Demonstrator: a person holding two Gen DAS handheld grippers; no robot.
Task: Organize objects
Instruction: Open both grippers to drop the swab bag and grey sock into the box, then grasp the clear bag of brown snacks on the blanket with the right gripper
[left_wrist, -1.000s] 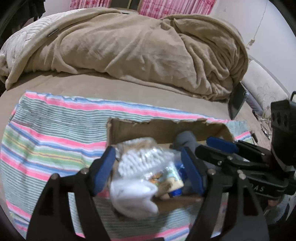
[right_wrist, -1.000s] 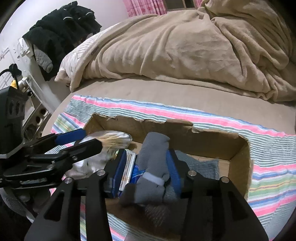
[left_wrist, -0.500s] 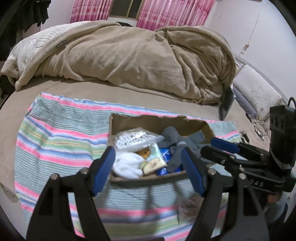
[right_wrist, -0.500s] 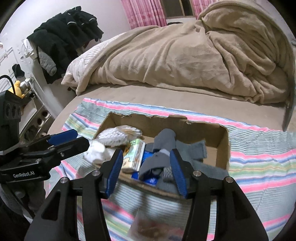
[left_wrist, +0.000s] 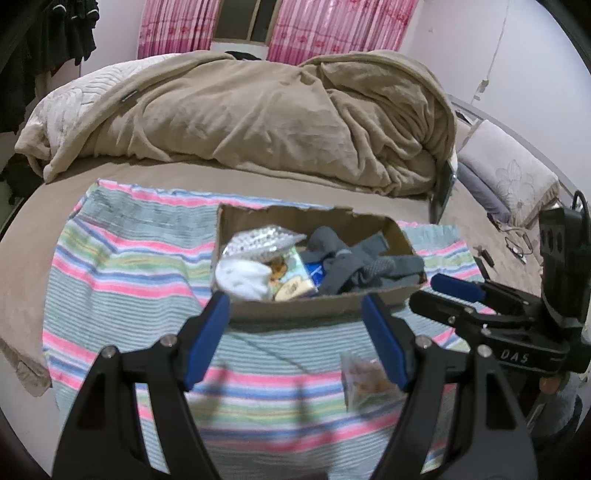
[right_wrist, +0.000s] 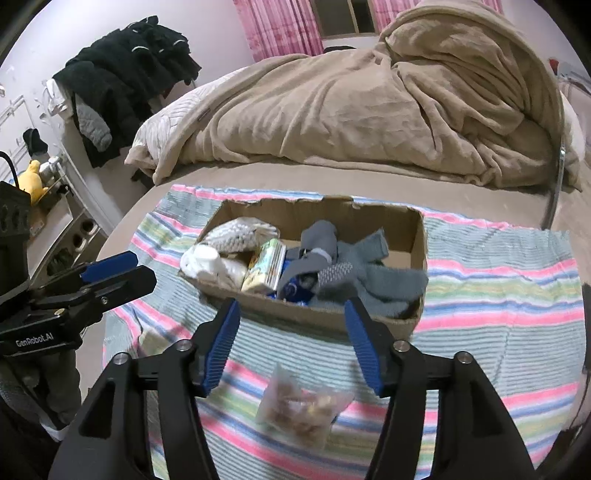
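Both grippers' fingers (right_wrist: 360, 336) apart, empty.

Torn matt cardboard box (right_wrist: 419, 236); knit grey socks (right_wrist: 369, 273); plush blanket (right_wrist: 369, 103).

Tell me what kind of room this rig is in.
A bedroom, most likely: a bed with a rumpled tan blanket, pink curtains at a window, and dark clothes hung by the wall. The cardboard box sits on a striped cloth on the bed.
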